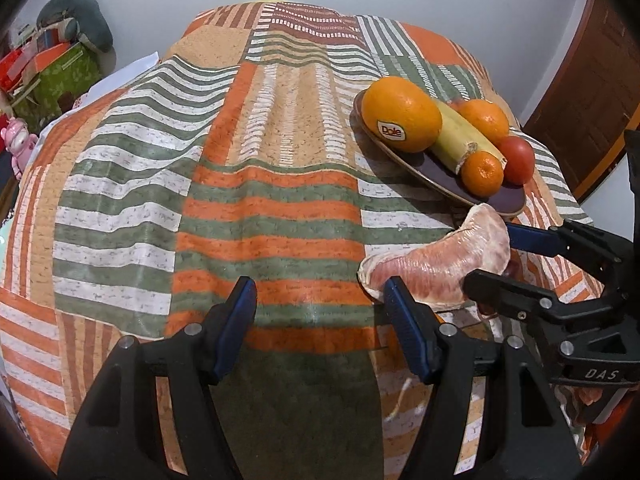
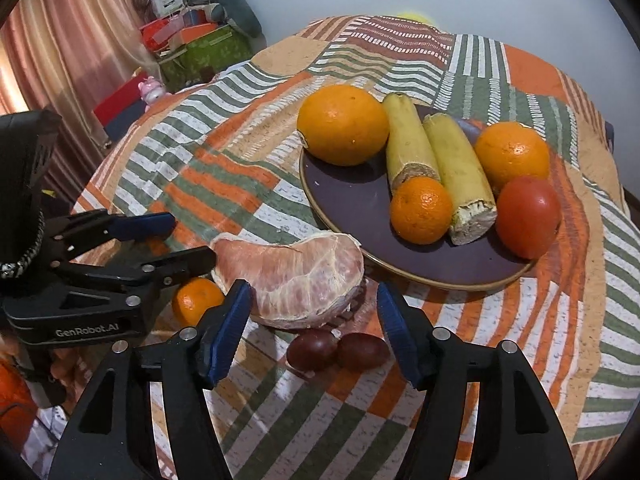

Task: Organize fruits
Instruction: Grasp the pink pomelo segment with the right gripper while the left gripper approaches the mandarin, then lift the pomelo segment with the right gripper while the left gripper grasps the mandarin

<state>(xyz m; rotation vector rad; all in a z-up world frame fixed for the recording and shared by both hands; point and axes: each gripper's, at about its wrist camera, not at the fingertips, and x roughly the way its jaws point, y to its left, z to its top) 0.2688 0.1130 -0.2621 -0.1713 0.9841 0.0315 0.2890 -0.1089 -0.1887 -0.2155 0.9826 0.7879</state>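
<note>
Our right gripper (image 2: pixel 312 320), jaws wide and empty, faces the pink peeled pomelo wedge (image 2: pixel 296 280) lying crosswise just beyond; left gripper (image 1: pixel 320 312) likewise.

Table, patchwork cloth (image 2: pixel 248 184). Purple plate (image 2: pixel 352 208): large orange (image 2: pixel 343 124), two banana pieces (image 2: pixel 460 168), tomato (image 2: pixel 528 218), small mandarin (image 2: pixel 421 210). Beside plate: peeled pomelo segment (image 2: pixel 292 280). Right gripper (image 2: pixel 314 334) fingers apart, above two dark round fruits (image 2: pixel 338 350).

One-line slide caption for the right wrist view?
Open right gripper hovers over pomelo segment beside fruit-filled plate.
</note>
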